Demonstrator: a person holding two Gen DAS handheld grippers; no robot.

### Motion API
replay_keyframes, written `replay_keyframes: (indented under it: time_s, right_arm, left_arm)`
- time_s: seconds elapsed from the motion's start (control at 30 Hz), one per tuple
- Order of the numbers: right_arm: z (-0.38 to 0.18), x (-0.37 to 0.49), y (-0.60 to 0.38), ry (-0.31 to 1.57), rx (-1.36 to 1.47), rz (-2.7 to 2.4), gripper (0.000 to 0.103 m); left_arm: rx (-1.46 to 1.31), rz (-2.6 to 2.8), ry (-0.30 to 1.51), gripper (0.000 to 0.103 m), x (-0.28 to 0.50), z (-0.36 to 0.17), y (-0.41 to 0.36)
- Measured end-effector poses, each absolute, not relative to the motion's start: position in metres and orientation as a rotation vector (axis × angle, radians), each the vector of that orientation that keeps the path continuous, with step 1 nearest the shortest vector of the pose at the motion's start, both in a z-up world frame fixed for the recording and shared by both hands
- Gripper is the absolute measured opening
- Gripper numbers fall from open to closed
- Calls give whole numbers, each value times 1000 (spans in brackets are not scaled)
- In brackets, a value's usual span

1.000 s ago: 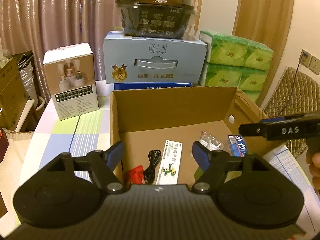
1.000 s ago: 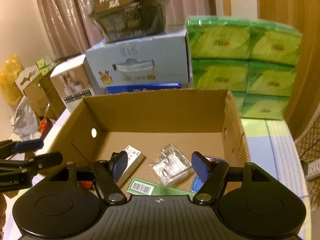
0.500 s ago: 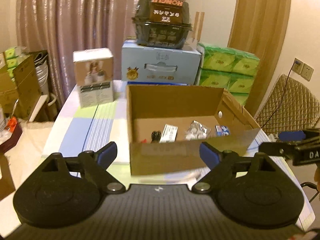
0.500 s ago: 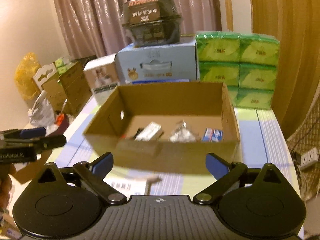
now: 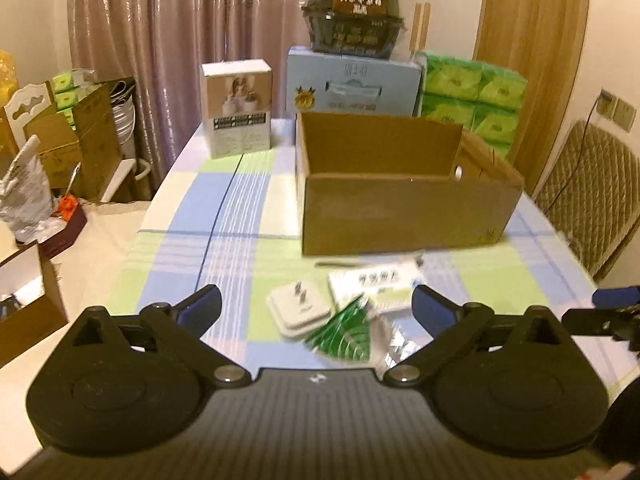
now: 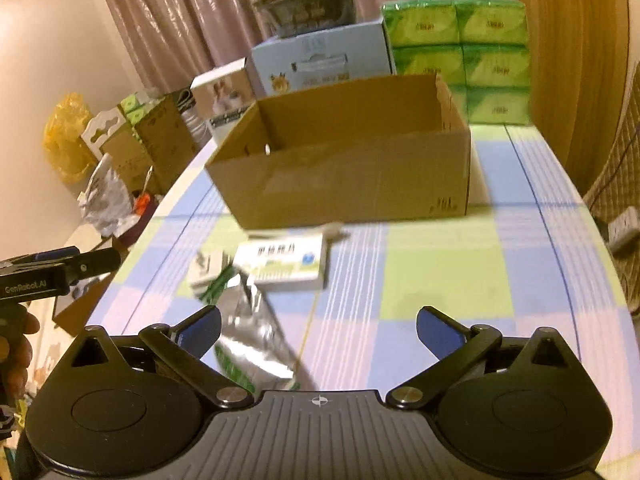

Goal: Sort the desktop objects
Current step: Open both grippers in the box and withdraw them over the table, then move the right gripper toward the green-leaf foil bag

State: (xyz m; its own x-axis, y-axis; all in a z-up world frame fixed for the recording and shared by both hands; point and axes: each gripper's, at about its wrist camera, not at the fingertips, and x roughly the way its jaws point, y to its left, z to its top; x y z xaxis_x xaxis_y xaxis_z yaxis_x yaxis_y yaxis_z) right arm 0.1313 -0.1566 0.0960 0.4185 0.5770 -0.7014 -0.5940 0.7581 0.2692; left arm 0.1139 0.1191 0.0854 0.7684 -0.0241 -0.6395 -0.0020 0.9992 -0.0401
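Both grippers are wide open and hold nothing. A second ago the left gripper (image 5: 316, 306) and the right gripper (image 6: 318, 326) were up over the cardboard box (image 5: 404, 208), looking in. Now they have pulled back and come down low in front of the box. Just in front of the box lie a white plug (image 5: 298, 311), a white medicine box (image 6: 282, 261), a green packet (image 5: 344, 336) and a silver pouch (image 6: 252, 344). I think one of these gets picked up next.
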Motion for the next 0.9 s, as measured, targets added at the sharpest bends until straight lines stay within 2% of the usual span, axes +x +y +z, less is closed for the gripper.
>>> replay_keyframes:
  time_s: [0.43,0.9]
  right_arm:
    - [82,98,-156,903,-39,749,101]
    - [74,93,-148,926,-70,763,101]
  left_arm:
    - [7,-22,755,102,78,57,118]
    - [10,-34,788,102,75,44,119]
